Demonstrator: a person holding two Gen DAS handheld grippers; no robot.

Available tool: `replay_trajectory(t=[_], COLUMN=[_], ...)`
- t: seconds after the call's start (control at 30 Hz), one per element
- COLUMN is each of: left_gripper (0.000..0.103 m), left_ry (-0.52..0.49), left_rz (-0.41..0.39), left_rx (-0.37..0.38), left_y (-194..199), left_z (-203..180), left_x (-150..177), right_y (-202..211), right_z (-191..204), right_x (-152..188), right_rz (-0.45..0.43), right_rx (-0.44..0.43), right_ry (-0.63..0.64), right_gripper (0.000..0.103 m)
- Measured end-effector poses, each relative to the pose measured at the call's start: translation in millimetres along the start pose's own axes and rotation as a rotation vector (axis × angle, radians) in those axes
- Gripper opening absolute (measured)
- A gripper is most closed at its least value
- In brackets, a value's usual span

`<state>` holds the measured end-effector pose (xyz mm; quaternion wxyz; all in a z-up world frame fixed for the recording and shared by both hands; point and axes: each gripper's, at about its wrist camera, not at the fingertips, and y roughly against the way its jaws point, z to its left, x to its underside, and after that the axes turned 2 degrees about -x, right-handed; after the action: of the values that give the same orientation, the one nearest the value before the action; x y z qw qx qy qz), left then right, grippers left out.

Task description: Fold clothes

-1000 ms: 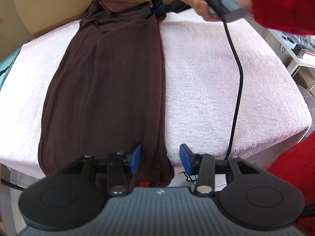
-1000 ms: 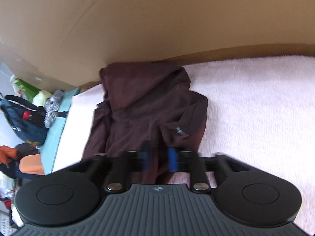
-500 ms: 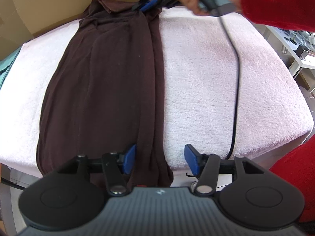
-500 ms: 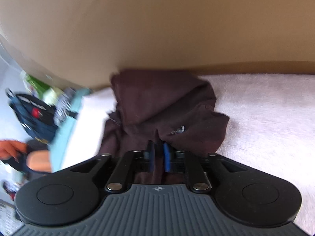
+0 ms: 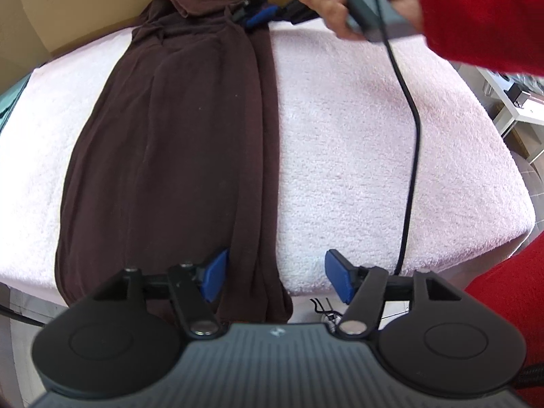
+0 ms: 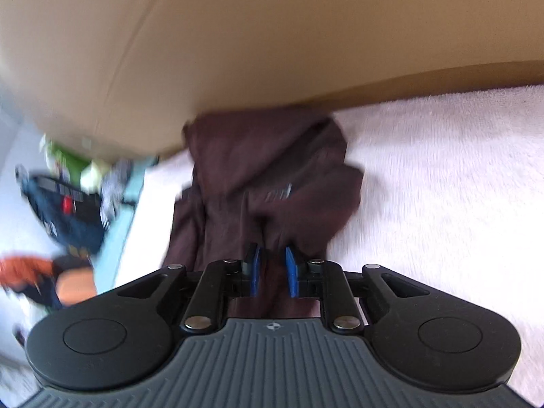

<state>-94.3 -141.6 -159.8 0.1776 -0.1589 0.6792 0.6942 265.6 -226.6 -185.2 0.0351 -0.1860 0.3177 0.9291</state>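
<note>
Spreading my left claw (image 5: 276, 278), I have just been opening its jaws, and they now stand released and wide. The near right edge of the dark brown garment (image 5: 163, 142) lies in the gap between them. The left pad sits over the cloth and the right pad stands clear over the pink fleece cover (image 5: 357, 136), so nothing is pinched. From this claw the garment runs straight ahead as a long, narrow, folded strip to the far edge of the cover, its hem hanging just below my fingers. To the right of the claw a black cable (image 5: 413, 136) drops across the fleece. It comes from the handle in my right hand (image 5: 357, 6), which reaches out of a red sleeve (image 5: 476, 17).

My right claw (image 6: 272, 272) is at the garment's far end. Its jaws have just been opening too and now stand a little apart. Brown cloth shows in the gap, but the pads do not appear to press on it. Just ahead of this claw the collar end lies bunched in loose folds, with a small pale label showing. Beyond it rises a brown cardboard wall (image 6: 238, 51). Well off to the claw's left, past the cover's edge, sits a dark blue bag (image 6: 64, 210) with something red on it. The blur keeps me from telling what it holds. Green and pale items (image 6: 68, 159) sit just behind it.
</note>
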Motion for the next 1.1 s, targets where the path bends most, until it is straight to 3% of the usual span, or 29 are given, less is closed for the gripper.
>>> replay_trajectory(t=[0.1, 0.17, 0.27, 0.47, 0.5, 0.57, 0.7, 0.87, 1.0, 1.1], left_gripper=[0.067, 0.067, 0.063, 0.062, 0.062, 0.062, 0.062, 0.064, 0.069, 0.07], left_ry=[-0.004, 0.009, 0.039, 0.093, 0.104, 0.122, 0.141, 0.146, 0.128, 0.112], left_rz=[-0.001, -0.003, -0.006, -0.051, -0.046, -0.029, -0.027, -0.026, -0.02, -0.019], left_rx=[-0.006, -0.005, 0.02, 0.049, 0.047, 0.043, 0.055, 0.083, 0.089, 0.085], left_y=[-1.3, -0.7, 3.1, 14.9, 12.3, 6.1, 0.0, -0.4, -1.1, -1.8], left_z=[-2.0, -2.5, -0.4, 11.7, 14.1, 18.2, 20.8, 18.6, 16.9, 16.6], left_x=[-0.8, -0.2, -1.8, -6.3, -6.8, -7.2, -4.4, -5.4, -6.8, -7.2], right_y=[0.4, 9.9, 22.9, -3.5, -8.9, -7.6, 8.8, 2.9, 3.1, 23.1], right_z=[-5.2, -0.4, 10.0, 34.3, 37.2, 42.1, 47.1, 17.8, 11.1, 23.9], right_x=[-8.3, -6.5, -2.4, -6.0, -6.0, -5.4, -5.5, -9.6, -9.6, -5.4], right_rz=[-0.027, -0.029, -0.026, 0.03, 0.041, 0.039, 0.012, 0.043, 0.045, -0.02], right_rx=[0.006, -0.011, -0.051, 0.027, 0.044, 0.034, -0.015, 0.107, 0.096, 0.149], right_ry=[-0.06, -0.039, 0.007, 0.146, 0.165, 0.203, 0.27, 0.235, 0.242, 0.265], right_gripper=[0.016, 0.024, 0.025, 0.028, 0.027, 0.002, 0.002, 0.002, 0.0, 0.008])
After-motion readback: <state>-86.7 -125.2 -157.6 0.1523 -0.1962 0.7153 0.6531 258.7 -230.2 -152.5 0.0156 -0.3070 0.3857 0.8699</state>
